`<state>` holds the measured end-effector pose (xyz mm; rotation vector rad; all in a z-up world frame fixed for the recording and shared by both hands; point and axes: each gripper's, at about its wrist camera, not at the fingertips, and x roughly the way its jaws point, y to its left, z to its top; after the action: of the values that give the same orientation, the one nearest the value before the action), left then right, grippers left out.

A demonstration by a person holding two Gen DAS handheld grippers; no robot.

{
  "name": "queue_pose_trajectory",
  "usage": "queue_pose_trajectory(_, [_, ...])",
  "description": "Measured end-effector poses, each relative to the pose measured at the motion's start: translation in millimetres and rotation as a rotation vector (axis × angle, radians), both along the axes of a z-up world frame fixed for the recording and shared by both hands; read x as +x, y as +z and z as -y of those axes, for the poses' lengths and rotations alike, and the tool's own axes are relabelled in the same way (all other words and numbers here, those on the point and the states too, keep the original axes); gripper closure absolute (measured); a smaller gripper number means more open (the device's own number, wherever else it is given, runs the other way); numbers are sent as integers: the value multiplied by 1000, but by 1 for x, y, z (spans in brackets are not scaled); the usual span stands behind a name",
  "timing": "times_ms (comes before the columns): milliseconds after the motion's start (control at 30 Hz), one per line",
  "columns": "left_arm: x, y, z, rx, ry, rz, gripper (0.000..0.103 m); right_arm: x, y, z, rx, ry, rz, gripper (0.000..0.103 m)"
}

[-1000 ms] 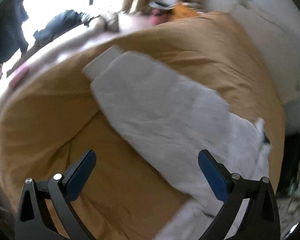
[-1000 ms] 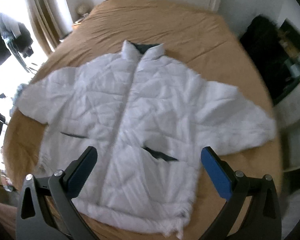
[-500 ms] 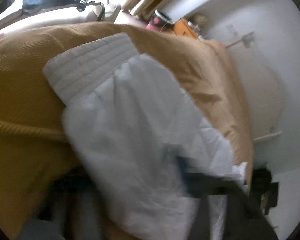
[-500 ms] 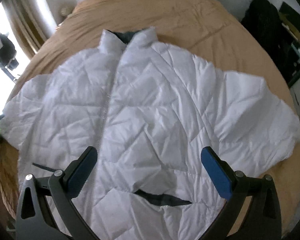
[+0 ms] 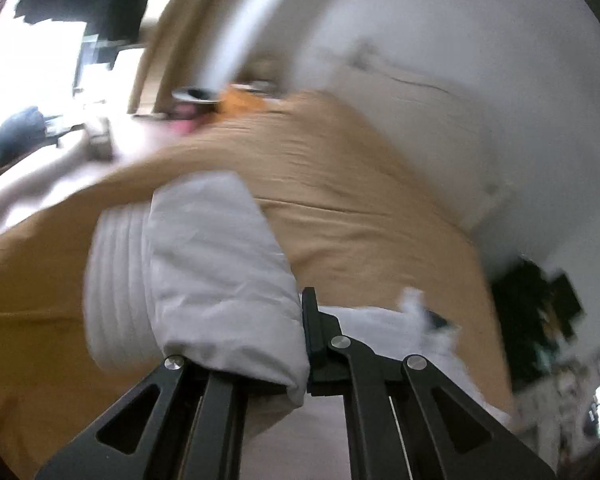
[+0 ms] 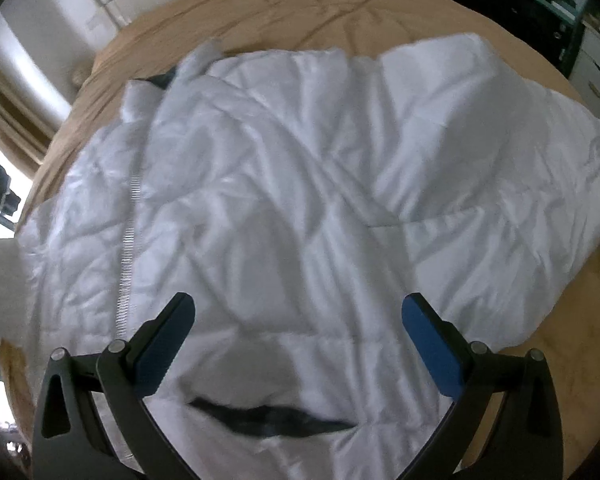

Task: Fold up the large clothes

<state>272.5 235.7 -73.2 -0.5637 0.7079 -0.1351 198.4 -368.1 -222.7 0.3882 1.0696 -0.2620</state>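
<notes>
On the tan bedspread (image 6: pixel 400 0) lies the white quilted jacket (image 6: pixel 300 184), front up; left gripper (image 5: pixel 260 344) clamps its sleeve (image 5: pixel 220 272) for folding inward, right gripper (image 6: pixel 298 340) hovers wide above the pocket (image 6: pixel 268 420).

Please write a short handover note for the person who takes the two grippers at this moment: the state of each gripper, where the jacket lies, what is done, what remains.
Left gripper: shut on the sleeve of the white quilted puffer jacket, near its ribbed cuff.
Right gripper: open, empty, above the jacket's front by the dark pocket slit.
Jacket: spread front-up on the tan bedspread, zipper closed.
Done: sleeve gripped.
Left: probably fold both sleeves in, then the body.
</notes>
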Motion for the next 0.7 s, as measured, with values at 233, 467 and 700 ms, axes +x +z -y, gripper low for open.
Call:
queue_pose_trajectory(233, [14, 47, 199, 9, -323, 79, 98, 3, -42, -17, -218, 69, -55, 0])
queue_pose_trajectory(467, [20, -29, 383, 113, -574, -3, 98, -14, -35, -3, -151, 50, -6, 0])
queue_pose_trajectory(700, [15, -195, 438, 170, -587, -311, 94, -69, -6, 33, -153, -73, 39, 0])
